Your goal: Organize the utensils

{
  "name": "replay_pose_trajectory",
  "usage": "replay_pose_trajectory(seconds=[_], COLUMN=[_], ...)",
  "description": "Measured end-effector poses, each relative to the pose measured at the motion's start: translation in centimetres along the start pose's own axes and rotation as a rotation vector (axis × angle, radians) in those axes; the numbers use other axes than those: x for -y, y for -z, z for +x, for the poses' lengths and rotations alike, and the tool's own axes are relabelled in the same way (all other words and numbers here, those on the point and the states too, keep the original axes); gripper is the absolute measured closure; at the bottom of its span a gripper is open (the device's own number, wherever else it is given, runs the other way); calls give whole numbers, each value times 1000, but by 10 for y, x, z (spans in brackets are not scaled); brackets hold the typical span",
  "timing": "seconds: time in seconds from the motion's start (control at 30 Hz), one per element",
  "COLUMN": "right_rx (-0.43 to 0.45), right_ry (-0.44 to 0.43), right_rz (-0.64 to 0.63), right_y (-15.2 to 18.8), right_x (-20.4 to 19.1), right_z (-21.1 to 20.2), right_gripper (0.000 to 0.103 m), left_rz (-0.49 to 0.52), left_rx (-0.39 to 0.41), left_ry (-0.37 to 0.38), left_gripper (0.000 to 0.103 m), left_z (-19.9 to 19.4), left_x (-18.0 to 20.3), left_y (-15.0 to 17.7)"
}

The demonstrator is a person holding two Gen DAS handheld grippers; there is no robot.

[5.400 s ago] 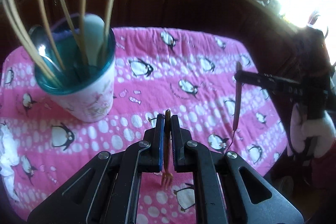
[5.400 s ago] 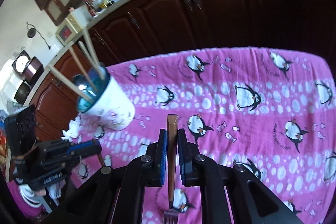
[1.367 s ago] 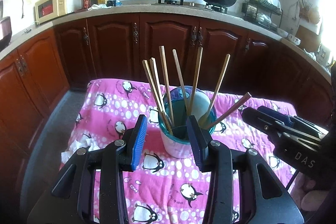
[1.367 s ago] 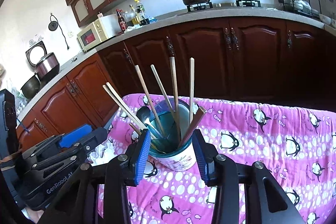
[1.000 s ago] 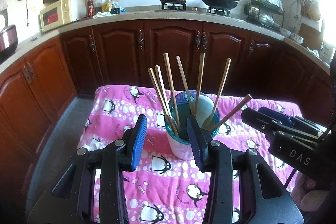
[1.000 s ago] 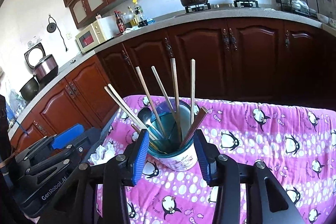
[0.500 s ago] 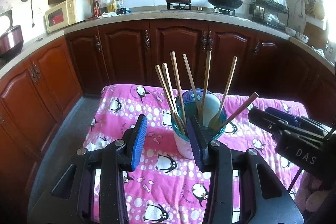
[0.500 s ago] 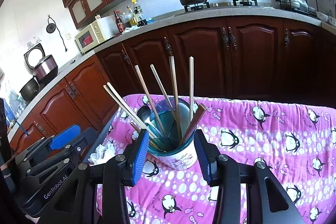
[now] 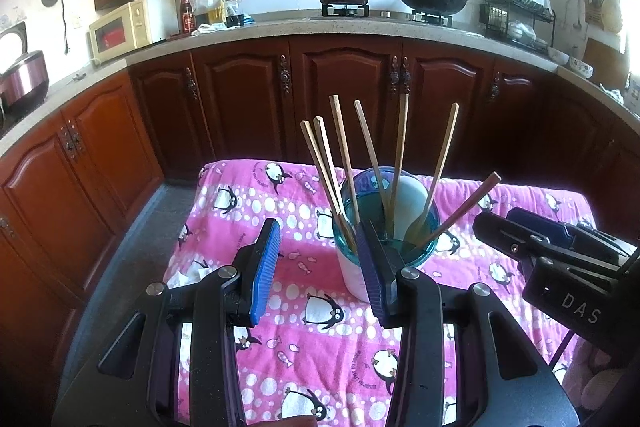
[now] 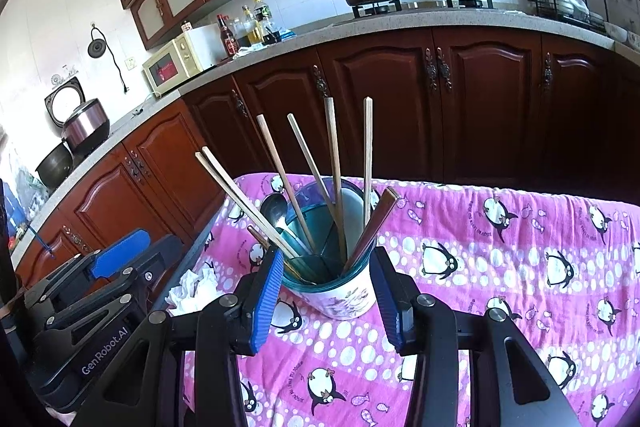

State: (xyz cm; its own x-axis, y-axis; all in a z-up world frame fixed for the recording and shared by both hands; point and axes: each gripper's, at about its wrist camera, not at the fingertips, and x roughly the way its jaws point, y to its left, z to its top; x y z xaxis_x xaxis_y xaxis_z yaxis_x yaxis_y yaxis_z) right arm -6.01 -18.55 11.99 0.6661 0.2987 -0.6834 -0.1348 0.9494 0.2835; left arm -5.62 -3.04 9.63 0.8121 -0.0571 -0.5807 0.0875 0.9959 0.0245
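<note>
From the left wrist view, the left tongs (image 9: 320, 265) stand apart with nothing between the blue ribbed pads; only the pink penguin-print cloth on the table (image 9: 256, 203) shows in the gap. The white flowered cup with a teal rim (image 9: 352, 279) stands upright on that cloth, partly behind the right-hand pad. Long wooden chopsticks (image 9: 344, 155) fan out of it, and a brown-handled utensil (image 9: 464, 211) leans out toward the right. The black right tongs (image 9: 486, 223) reach in from the right edge, near the cup and apart from it; from this side I cannot tell their gap.

From the right wrist view, the right tongs (image 10: 326, 297) are open and hold nothing. The cup (image 10: 340, 297) sits in line with the gap, beyond the pads and seemingly untouched, though the fisheye makes that hard to judge. A dark spoon bowl (image 10: 274, 209) sits in the cup among the chopsticks (image 10: 332, 163). A crumpled white tissue (image 10: 196, 289) lies on the cloth (image 10: 520, 267) left of the cup, and the left tongs (image 10: 120, 255) lie low at the left.
</note>
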Motion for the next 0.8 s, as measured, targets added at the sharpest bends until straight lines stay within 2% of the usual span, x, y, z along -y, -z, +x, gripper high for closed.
replay_pose_trajectory(seconds=[0.8], right_rx=[-11], right_ry=[1], right_rz=[-10], right_y=[2], right_x=[-3], right_z=[6], right_gripper=[60], left_rz=[0], left_rx=[-3], left_ry=[4], left_gripper=[64], left_z=[2], left_x=[1], left_y=[0])
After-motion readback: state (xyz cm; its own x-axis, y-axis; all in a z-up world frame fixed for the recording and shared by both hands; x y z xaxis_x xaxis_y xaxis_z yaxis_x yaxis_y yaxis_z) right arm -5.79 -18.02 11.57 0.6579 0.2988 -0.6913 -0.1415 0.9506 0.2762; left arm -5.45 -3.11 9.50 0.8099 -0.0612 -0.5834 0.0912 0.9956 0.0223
